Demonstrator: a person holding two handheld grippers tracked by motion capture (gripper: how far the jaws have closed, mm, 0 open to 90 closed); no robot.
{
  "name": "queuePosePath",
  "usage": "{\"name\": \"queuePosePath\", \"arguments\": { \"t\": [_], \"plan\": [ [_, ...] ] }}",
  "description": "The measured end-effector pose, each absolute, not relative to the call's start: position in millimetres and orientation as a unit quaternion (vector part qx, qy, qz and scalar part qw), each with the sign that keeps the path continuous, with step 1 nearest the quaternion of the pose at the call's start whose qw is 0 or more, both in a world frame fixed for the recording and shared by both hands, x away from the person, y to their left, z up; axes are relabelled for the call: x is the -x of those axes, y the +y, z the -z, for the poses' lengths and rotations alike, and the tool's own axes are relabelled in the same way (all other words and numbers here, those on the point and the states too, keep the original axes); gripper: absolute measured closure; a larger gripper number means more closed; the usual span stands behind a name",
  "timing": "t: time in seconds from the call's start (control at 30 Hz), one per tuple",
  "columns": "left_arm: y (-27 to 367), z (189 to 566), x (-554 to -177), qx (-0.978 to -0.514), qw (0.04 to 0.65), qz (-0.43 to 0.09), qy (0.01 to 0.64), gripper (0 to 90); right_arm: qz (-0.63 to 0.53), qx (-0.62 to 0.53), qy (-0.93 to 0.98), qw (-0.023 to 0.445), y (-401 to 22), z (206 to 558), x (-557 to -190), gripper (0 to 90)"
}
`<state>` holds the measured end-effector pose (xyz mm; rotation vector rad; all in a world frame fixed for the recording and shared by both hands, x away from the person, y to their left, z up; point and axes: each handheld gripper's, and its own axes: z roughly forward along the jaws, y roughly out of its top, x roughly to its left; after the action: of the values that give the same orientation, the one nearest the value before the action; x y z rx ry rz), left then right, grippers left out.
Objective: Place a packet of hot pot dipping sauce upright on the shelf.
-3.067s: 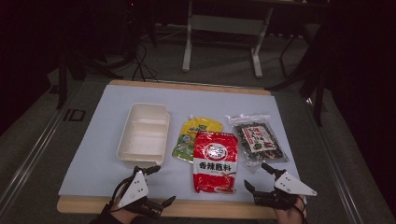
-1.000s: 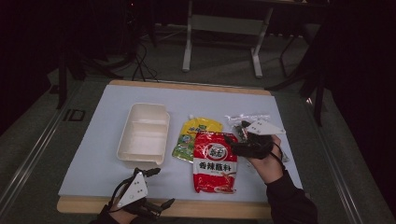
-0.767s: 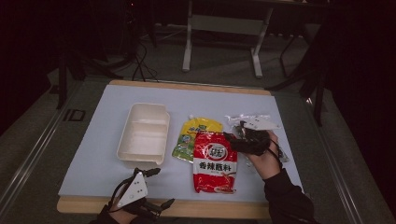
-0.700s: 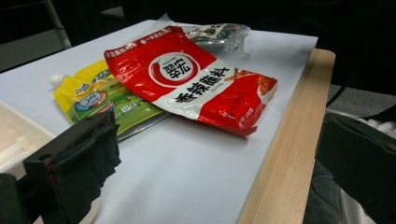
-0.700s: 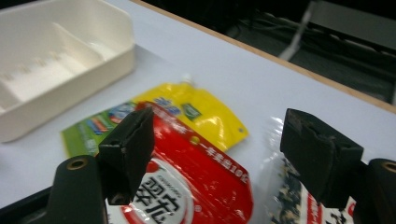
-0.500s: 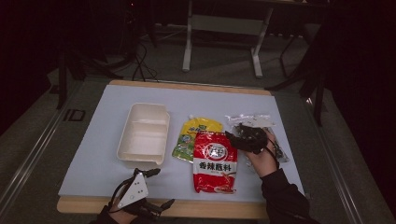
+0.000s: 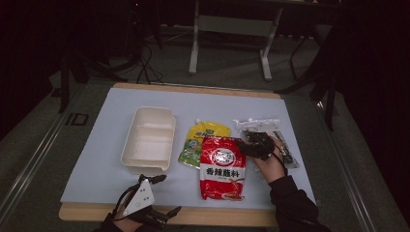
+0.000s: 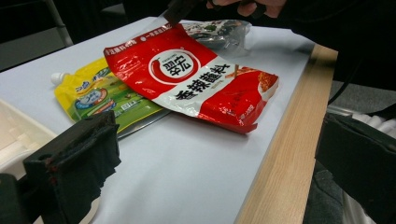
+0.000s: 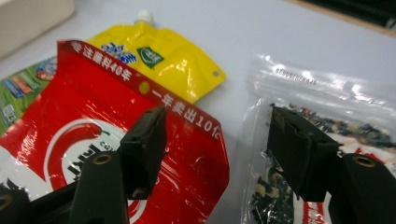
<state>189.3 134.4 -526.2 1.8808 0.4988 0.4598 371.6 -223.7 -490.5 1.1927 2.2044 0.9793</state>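
**Tabletop inventory: three pouches, one tray**

Right claw (image 7: 241, 145) stood wide apart over the red pouch's (image 7: 223, 166) top corner, beside the clear bag (image 7: 263, 124). Left claw (image 7: 162, 194) gaped wide at the tabletop's (image 7: 96, 159) near edge. Yellow pouch (image 7: 205, 135) lay partly under the red; white tray (image 7: 148, 139) sat left

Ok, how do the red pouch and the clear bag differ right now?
The red pouch is opaque with a printed logo; the clear bag shows dark bits inside. The red pouch overlaps the yellow pouch; the clear bag lies apart on the table. Both lie flat beneath the open right gripper.
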Motion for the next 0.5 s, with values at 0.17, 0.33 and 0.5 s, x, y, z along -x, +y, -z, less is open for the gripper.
{"name": "queuePosePath", "arguments": {
  "t": [0.17, 0.33, 0.5],
  "plan": [
    [134.7, 526.3, -189.4, -0.792, 0.54, -0.193, 0.21, 1.0, -0.343, -0.435, 0.806, 0.207, -224.4, 497.3, -376.0, 36.8],
    [135.2, 526.7, -189.6, -0.791, 0.541, -0.192, 0.212, 1.1, -0.336, -0.431, 0.815, 0.192, -224.0, 503.1, -380.4, 35.2],
    [135.2, 526.9, -189.7, -0.791, 0.541, -0.192, 0.212, 1.1, -0.323, -0.433, 0.824, 0.171, -223.4, 507.6, -385.0, 39.3]
  ]
}}
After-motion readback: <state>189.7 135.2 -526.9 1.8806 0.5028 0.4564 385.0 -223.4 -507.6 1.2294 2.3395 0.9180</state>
